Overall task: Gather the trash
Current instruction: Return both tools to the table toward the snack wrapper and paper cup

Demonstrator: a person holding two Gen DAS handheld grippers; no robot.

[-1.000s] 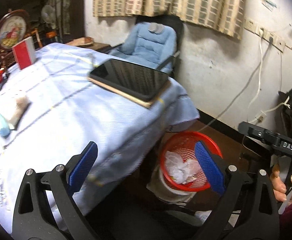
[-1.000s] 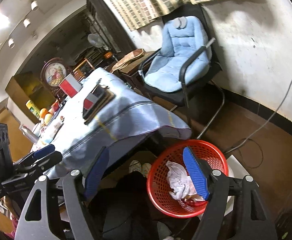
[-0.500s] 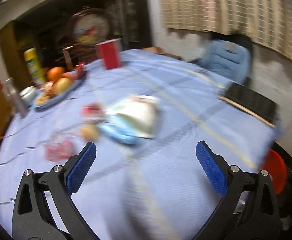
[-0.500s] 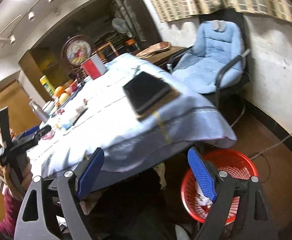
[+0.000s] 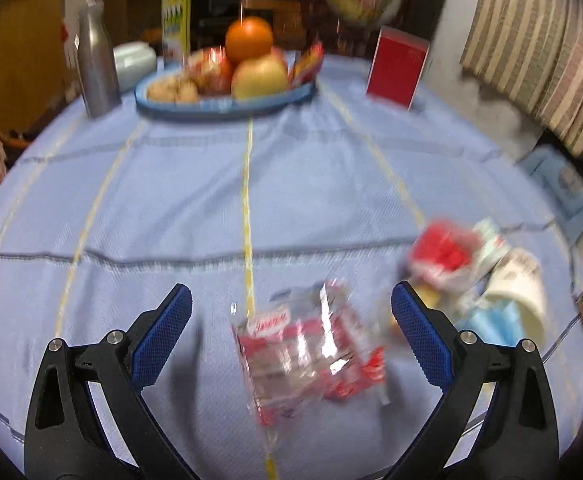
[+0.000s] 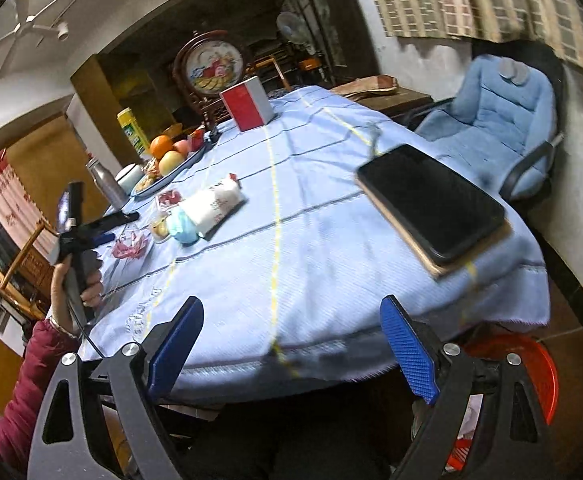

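Two sets of fingers spread and empty, the right gripper (image 6: 291, 354) opening further; left gripper (image 5: 289, 334) hangs over the crinkly wrapper (image 5: 307, 350) on the table (image 5: 211, 184) — slippery film could skid away, or nearby trash (image 5: 475, 280) gets nudged

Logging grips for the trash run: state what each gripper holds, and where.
Nothing held. The left gripper is open above a wrapper on the table; the right gripper, jaws opening, is empty.

Ahead of my left gripper (image 5: 291, 332), a crinkled wrapper (image 5: 311, 352) lay between the spread jaws; more litter (image 5: 479, 280) crowded lower right. Mid-frame tablecloth (image 5: 251, 184) lay bare up to the fruit tray (image 5: 223, 96) at top.
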